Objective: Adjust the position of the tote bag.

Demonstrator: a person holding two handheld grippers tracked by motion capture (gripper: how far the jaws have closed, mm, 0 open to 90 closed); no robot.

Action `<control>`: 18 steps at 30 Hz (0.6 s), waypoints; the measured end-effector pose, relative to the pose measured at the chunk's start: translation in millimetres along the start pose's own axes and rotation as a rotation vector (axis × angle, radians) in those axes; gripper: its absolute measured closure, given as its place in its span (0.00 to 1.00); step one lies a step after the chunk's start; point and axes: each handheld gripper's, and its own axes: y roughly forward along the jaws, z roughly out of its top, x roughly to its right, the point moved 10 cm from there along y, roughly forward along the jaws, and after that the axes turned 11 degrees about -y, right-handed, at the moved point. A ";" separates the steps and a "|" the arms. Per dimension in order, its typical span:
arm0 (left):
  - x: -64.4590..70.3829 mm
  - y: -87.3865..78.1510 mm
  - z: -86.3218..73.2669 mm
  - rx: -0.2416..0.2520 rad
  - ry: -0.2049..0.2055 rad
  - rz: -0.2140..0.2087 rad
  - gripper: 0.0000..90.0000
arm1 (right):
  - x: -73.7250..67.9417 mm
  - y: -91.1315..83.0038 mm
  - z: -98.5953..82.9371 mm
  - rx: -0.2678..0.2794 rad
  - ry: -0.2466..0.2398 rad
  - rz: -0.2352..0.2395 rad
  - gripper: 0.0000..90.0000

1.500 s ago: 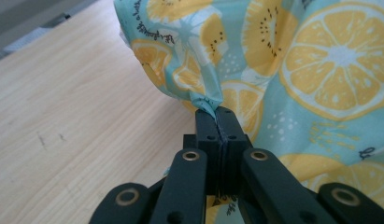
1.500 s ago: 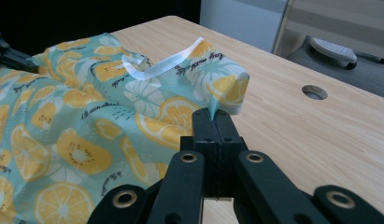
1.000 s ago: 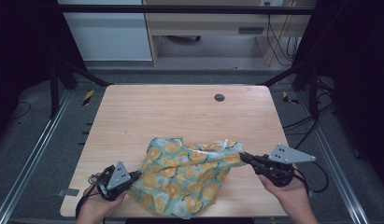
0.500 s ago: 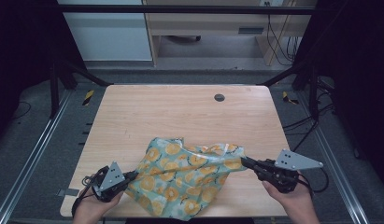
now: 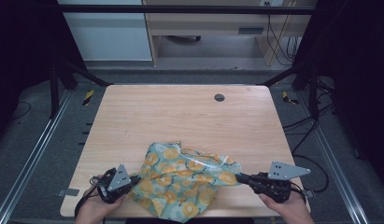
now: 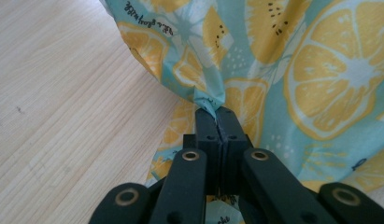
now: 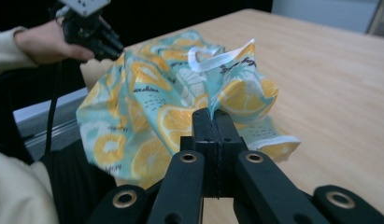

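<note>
A teal cloth (image 5: 185, 179) printed with orange citrus slices lies crumpled at the table's near edge, its lower part hanging over the edge. My left gripper (image 5: 133, 178) is shut on the cloth's left side, where the fabric (image 6: 273, 60) bunches into the closed jaws of that gripper (image 6: 213, 111). My right gripper (image 5: 239, 178) is shut on the cloth's right corner. In the right gripper view the cloth (image 7: 166, 107) spreads away from the gripper (image 7: 212, 114), with a white strap loop (image 7: 217, 58) on top and the left gripper (image 7: 94, 35) held in a hand beyond.
The wooden table (image 5: 180, 116) stretches away behind the cloth, with a round dark grommet (image 5: 219, 97) near its far edge. Metal frame rails (image 5: 35, 154) run along both sides. A desk and cables stand beyond the far end.
Both grippers have pulled back toward the table's near edge and slightly apart, dragging the cloth with them so more of it hangs over the edge.
</note>
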 end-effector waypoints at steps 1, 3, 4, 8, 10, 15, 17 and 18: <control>0.0 0.0 0.0 0.000 0.000 0.000 1.00 | 0.0 0.0 0.0 0.000 0.000 0.000 1.00; -0.4 1.0 -1.1 -0.010 0.004 0.004 1.00 | -1.7 4.2 -9.5 -0.027 0.003 0.016 1.00; -0.6 1.4 -1.5 -0.012 -0.002 0.004 1.00 | -3.2 8.9 -19.0 -0.059 -0.005 0.027 1.00; -2.3 1.2 -1.7 -0.013 -0.001 0.007 1.00 | -7.9 18.9 -35.3 -0.128 -0.025 0.053 1.00; -2.5 1.6 -1.3 -0.008 -0.009 0.010 0.99 | -9.2 20.8 -37.9 -0.143 -0.030 0.060 1.00; -4.9 1.3 -1.8 -0.012 -0.006 0.017 0.99 | -16.1 35.3 -55.1 -0.246 -0.069 0.086 1.00; -4.7 2.1 -1.7 -0.007 -0.017 0.016 0.99 | -16.2 39.4 -60.2 -0.282 -0.077 0.084 1.00; -4.4 2.5 -2.4 -0.012 -0.021 0.014 0.99 | -16.2 40.6 -61.5 -0.291 -0.080 0.085 1.00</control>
